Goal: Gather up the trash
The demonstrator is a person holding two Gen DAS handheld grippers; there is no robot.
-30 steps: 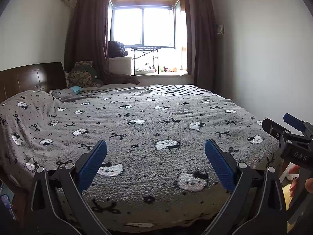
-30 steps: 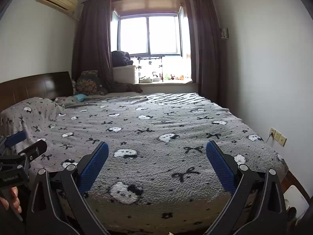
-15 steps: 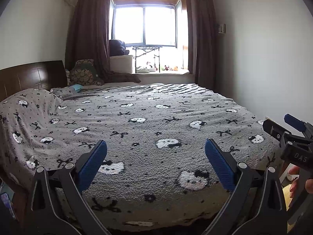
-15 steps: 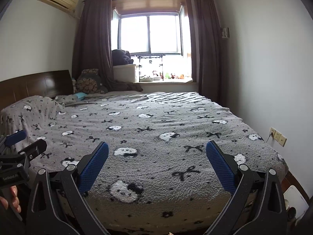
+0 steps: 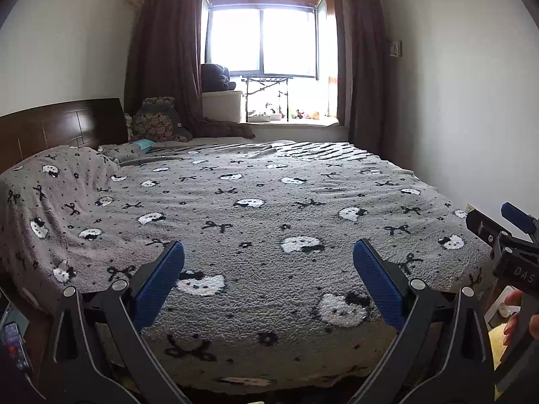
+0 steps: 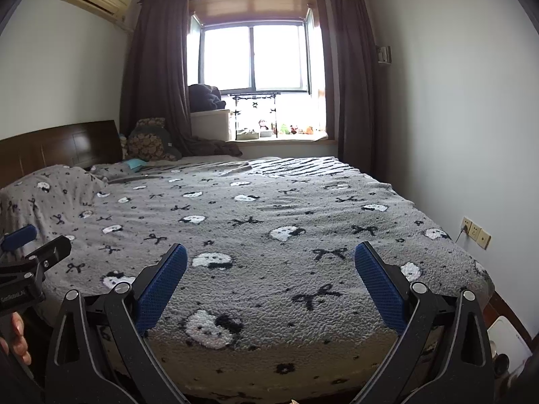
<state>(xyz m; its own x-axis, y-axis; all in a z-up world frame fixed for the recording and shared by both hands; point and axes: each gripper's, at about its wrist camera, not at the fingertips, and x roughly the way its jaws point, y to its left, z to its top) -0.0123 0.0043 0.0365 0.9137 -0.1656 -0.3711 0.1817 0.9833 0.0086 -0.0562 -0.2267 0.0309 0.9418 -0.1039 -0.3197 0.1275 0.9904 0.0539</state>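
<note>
No trash shows in either view. My left gripper is open, its blue pads spread wide above the foot of a bed covered by a grey blanket with cat faces and bows. My right gripper is open too, held over the same bed end. Each gripper appears in the other's view: the right one at the right edge, the left one at the left edge, each with a hand on it. Nothing sits between either pair of fingers.
A dark wooden headboard and pillows lie far left. The window with brown curtains has a sill holding small items and a white box. Wall sockets are on the right wall. A phone lies low left.
Both views have tilted slightly upward, showing more wall and window above the bed. Both grippers stay open and empty.
</note>
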